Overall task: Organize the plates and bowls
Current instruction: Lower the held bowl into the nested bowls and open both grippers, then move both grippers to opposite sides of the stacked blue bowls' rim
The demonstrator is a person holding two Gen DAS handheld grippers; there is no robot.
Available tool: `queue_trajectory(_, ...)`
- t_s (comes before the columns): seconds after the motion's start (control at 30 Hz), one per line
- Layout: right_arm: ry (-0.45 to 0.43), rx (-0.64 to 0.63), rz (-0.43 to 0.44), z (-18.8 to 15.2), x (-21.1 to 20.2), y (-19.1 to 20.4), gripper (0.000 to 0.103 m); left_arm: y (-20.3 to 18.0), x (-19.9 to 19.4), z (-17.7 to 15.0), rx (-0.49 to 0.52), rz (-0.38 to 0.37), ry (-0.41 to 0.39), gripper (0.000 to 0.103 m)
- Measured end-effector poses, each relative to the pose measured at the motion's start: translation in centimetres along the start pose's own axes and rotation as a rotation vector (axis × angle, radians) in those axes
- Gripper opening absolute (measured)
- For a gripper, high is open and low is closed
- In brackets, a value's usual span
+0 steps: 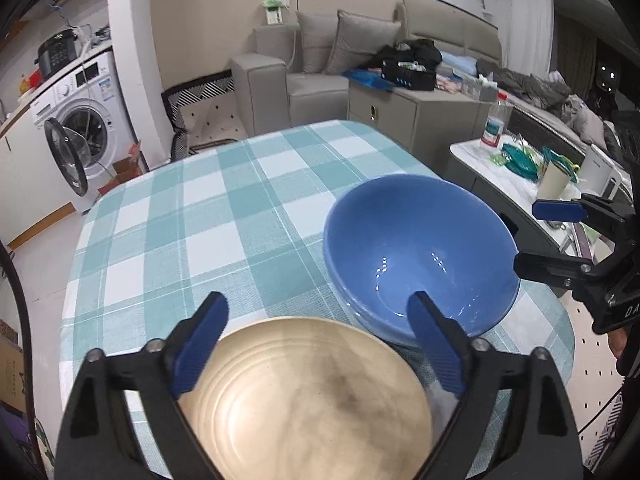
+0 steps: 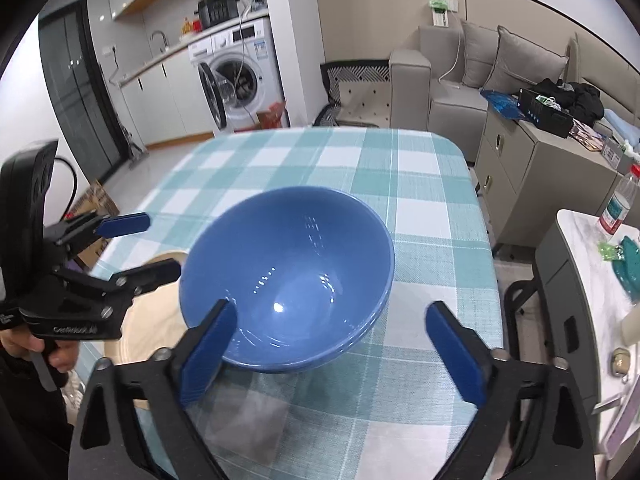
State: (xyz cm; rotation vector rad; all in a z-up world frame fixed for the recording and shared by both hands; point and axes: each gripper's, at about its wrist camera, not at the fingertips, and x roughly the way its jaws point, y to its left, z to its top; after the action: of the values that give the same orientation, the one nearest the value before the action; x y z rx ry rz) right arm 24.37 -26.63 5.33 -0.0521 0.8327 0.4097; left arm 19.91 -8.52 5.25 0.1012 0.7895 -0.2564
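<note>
**Both grippers open, dishes resting on the table**

The left gripper (image 1: 318, 340) hangs wide open over the beige plate (image 1: 308, 400), gripping nothing. The right gripper (image 2: 330, 354) is equally wide, empty, just short of the blue bowls (image 2: 288, 276), apparently two nested. Both dishes sit at the near edge of the checked table (image 2: 400, 184), plate left of the bowls, rims nearly touching. Lift clear without clipping a rim.

Two blue bowls (image 2: 288, 272) (nested, only the lower one's rim showing), one beige plate (image 1: 308, 396), one bottle (image 1: 496, 120), two grippers.
</note>
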Motion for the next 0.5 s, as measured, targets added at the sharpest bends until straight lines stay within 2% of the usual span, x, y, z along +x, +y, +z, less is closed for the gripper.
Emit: queue_trajectory(0.5, -0.025, -0.005, 0.053, -2.1, -0.6, 0.9, 0.102, 1.5, -2.7, -4.1, -0.061, 0.046, -0.016, 0.101)
